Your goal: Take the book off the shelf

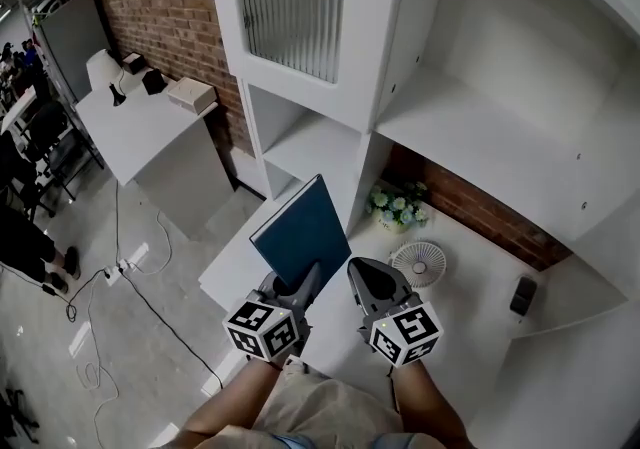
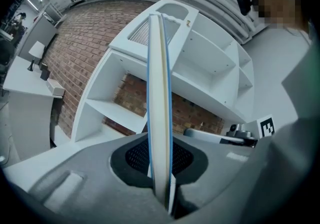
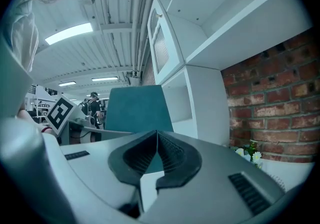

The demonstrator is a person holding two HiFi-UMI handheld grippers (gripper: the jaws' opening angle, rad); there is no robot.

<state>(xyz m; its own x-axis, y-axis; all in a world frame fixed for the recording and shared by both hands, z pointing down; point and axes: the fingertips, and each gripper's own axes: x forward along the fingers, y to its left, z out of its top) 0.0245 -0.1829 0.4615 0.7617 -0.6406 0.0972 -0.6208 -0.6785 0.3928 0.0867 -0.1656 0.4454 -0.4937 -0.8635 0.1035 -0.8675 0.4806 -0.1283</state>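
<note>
Surface point(image 1: 472, 342) under the brick-backed shelf point(image 1: 470, 137) is carrying fan point(image 1: 418, 263) and flowers point(image 1: 397, 205), left hand-held gripper point(image 1: 303, 285) is pinching the book point(image 1: 300, 229), and right hand-held gripper point(image 1: 366, 279) is sitting pressed together.

The head view looks steeply down, close above the left gripper point(image 1: 308, 275) and right gripper point(image 1: 362, 275). Each gripper view looks level past its own fingers point(image 3: 131, 157) toward the shelf point(image 2: 212, 71); both show the book point(image 2: 160, 93).

Left hand-held gripper point(image 1: 303, 287) clamps the book point(image 1: 300, 227); right hand-held gripper point(image 1: 360, 277) is closed, empty.
</note>
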